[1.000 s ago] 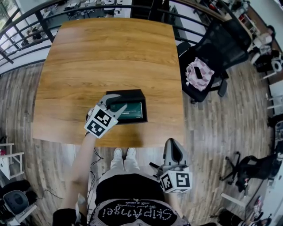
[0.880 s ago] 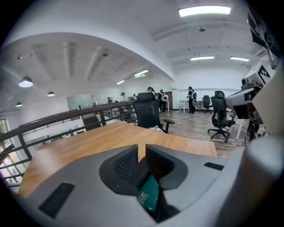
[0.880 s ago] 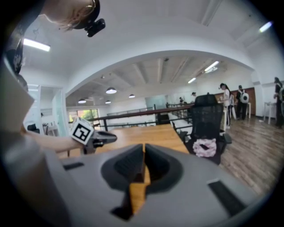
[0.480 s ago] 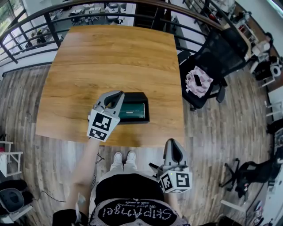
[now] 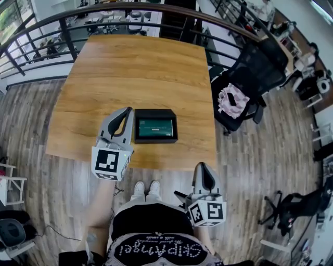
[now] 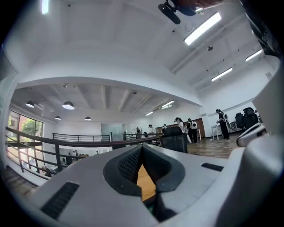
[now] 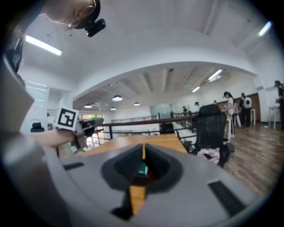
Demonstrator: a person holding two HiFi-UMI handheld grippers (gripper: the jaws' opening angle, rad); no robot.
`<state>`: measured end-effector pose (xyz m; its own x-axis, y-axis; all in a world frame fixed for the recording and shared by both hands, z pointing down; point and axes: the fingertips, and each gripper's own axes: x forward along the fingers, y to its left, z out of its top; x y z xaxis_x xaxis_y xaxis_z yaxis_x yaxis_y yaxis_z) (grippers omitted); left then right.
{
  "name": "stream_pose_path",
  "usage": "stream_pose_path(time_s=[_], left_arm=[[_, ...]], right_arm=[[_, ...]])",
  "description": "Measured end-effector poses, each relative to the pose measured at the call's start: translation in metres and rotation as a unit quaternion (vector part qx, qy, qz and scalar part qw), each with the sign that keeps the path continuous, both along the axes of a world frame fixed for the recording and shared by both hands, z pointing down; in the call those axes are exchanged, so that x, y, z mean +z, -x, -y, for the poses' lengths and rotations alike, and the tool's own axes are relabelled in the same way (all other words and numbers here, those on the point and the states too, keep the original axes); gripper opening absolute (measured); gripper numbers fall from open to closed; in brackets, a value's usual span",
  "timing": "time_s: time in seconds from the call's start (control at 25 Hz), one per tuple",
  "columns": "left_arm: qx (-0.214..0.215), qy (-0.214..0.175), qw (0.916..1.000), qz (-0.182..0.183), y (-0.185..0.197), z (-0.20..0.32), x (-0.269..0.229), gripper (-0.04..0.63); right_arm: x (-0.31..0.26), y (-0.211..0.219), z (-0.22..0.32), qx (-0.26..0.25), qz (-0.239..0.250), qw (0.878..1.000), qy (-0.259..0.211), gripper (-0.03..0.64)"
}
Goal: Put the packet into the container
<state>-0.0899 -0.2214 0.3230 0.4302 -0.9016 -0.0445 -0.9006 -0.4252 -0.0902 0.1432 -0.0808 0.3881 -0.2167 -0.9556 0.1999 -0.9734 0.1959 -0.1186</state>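
Note:
A black container (image 5: pixel 156 126) sits on the wooden table (image 5: pixel 135 67) near its front edge, and a green packet (image 5: pixel 155 126) lies flat inside it. My left gripper (image 5: pixel 126 111) hovers just left of the container, apart from it, shut with nothing between its fingers. In the left gripper view the pads (image 6: pixel 133 162) meet, with only table wood showing below them. My right gripper (image 5: pixel 202 168) is held off the table's front edge, shut and empty. Past its closed tips in the right gripper view I see the green packet (image 7: pixel 142 169).
A black office chair (image 5: pixel 255 72) with a pink-and-white cloth (image 5: pixel 231 100) on its seat stands right of the table. A dark railing (image 5: pixel 104 13) runs behind the table's far edge. Wooden floor surrounds the table, and the person's legs are below the near edge.
The left gripper, open over the container a second ago, has shut and drawn back to the container's left. The packet stays in the container. The right gripper has not moved.

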Motion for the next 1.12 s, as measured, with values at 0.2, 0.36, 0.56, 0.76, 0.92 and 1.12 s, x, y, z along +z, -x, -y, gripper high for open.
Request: stream_pose_path(time_s=[0.2, 0.36, 0.56, 0.76, 0.92, 1.12], left_arm=[[-0.030, -0.024, 0.9986, -0.036, 0.014, -0.041, -0.029, 0.026], [-0.047, -0.039, 0.9971, -0.046, 0.024, -0.071, -0.040, 0.026], [-0.063, -0.047, 0.9961, -0.041, 0.036, -0.104, -0.046, 0.026], [-0.077, -0.043, 0.9955, -0.033, 0.048, -0.130, -0.038, 0.026], [-0.087, -0.015, 0.9954, -0.037, 0.051, -0.149, -0.018, 0.026], [-0.095, 0.026, 0.9947, -0.030, 0.055, -0.169, 0.011, 0.026]], right_arm=[[-0.012, 0.005, -0.003, -0.009, 0.002, 1.000, -0.018, 0.038], [-0.020, 0.006, -0.006, -0.013, 0.003, 0.999, -0.030, 0.037], [-0.030, 0.006, -0.010, -0.015, 0.007, 0.999, -0.042, 0.037], [-0.036, 0.006, -0.015, -0.018, 0.009, 0.999, -0.050, 0.037], [-0.037, 0.006, -0.017, -0.024, 0.008, 0.998, -0.051, 0.037], [-0.034, 0.004, -0.020, -0.028, 0.005, 0.998, -0.049, 0.037]])
